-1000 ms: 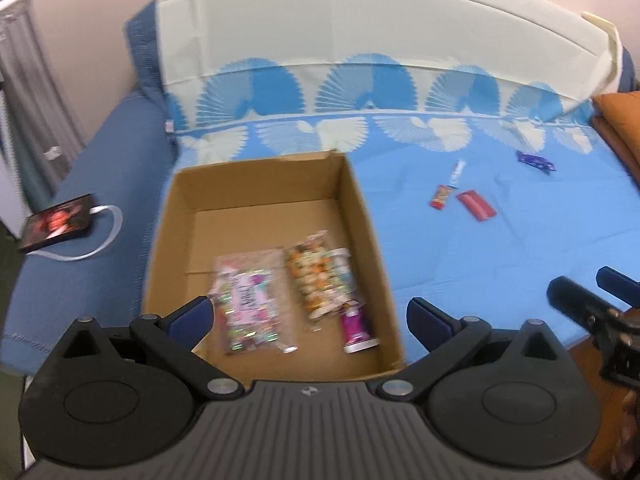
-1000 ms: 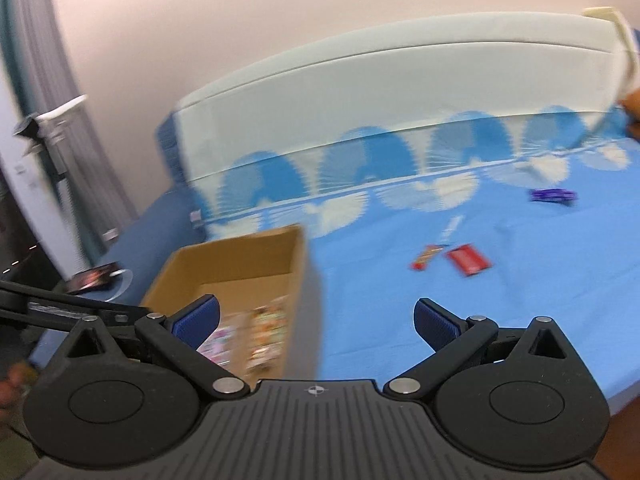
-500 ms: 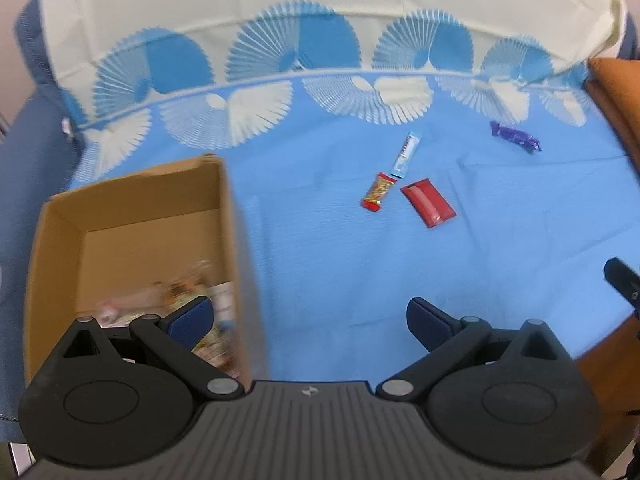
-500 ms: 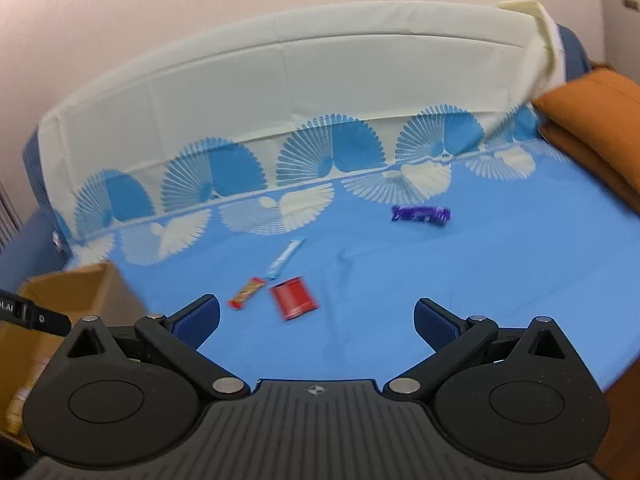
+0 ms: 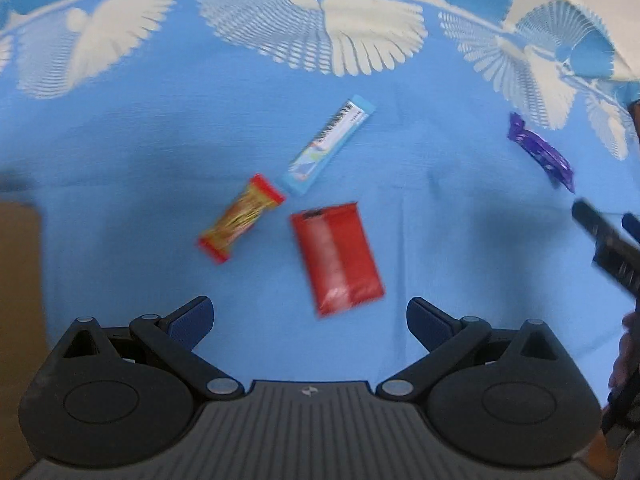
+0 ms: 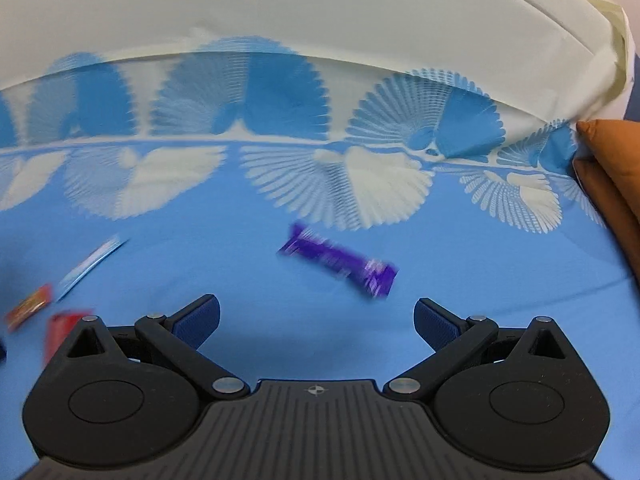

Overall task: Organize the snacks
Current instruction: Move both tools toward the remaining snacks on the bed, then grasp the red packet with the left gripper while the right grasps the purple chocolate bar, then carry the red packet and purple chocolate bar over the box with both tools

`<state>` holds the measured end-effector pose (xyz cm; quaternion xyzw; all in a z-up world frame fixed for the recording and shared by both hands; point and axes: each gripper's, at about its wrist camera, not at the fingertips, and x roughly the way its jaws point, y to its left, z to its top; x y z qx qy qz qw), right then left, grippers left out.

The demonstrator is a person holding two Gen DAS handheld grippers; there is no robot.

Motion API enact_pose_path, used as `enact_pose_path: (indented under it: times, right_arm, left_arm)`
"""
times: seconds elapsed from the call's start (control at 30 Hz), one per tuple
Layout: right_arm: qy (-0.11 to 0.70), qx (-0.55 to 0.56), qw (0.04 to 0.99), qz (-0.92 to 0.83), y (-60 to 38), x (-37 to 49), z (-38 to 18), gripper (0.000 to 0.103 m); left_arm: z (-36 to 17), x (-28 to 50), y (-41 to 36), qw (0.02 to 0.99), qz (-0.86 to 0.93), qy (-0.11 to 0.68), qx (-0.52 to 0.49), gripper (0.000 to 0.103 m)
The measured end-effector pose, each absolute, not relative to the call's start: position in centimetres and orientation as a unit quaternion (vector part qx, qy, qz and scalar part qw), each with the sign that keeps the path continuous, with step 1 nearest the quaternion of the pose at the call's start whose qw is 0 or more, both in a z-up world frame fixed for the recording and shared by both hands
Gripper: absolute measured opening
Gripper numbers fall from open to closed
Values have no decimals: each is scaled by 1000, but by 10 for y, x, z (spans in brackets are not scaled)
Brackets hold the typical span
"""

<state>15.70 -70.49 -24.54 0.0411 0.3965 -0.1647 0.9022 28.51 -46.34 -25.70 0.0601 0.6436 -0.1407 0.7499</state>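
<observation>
Left gripper (image 5: 310,316) gapes wide, bare blue sheet (image 5: 120,168) between its fingers; red packet (image 5: 336,256) just ahead, cardboard box (image 5: 18,280) wall blocks far left. Right gripper (image 6: 316,320) also spread, purple bar (image 6: 340,264) just ahead, orange cushion (image 6: 612,184) walls off the right.

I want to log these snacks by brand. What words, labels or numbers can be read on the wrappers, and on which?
No text can be read.
Light blue stick packet: dark print, too blurred.
Red and gold bar wrapper: no legible words.
Red flat pouch: small dark mark, unreadable.
Purple candy bar wrapper: pale print, motion-blurred.
</observation>
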Motion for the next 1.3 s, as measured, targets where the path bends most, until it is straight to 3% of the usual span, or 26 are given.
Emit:
enact_pose_path:
  times: [0.13, 0.37, 0.5, 0.57, 0.6, 0.67, 0.7, 0.9, 1.3]
  right_arm:
    - [393, 62, 901, -172, -728, 196, -274, 103]
    - [439, -34, 880, -177, -736, 244, -323, 103]
    - [421, 47, 889, -171, -757, 241, -334, 103]
    - [411, 62, 892, -179, -758, 235, -335, 101]
    - [402, 61, 897, -173, -754, 230, -335, 91]
    - [388, 55, 906, -159, -743, 222, -330, 60]
    - [384, 57, 910, -147, -738, 218, -327, 32]
    - [377, 73, 911, -151, -701, 189, -316, 27]
    - [302, 193, 922, -144, -580, 71, -243, 27]
  left_arm:
    - [-297, 307, -476, 725, -126, 675, 51, 103]
    - [-326, 316, -488, 710, -102, 692, 79, 103]
    - [-327, 317, -489, 709, -104, 692, 92, 103]
    - [-323, 317, -485, 717, -90, 685, 91, 97]
    - [-320, 317, -485, 723, -83, 681, 86, 88]
    - [-310, 315, -479, 738, -80, 664, 88, 60]
    - [-305, 314, -476, 743, -88, 657, 89, 54]
    - [-295, 296, -443, 743, -120, 651, 98, 50]
    - [-209, 224, -356, 773, -183, 603, 81, 50]
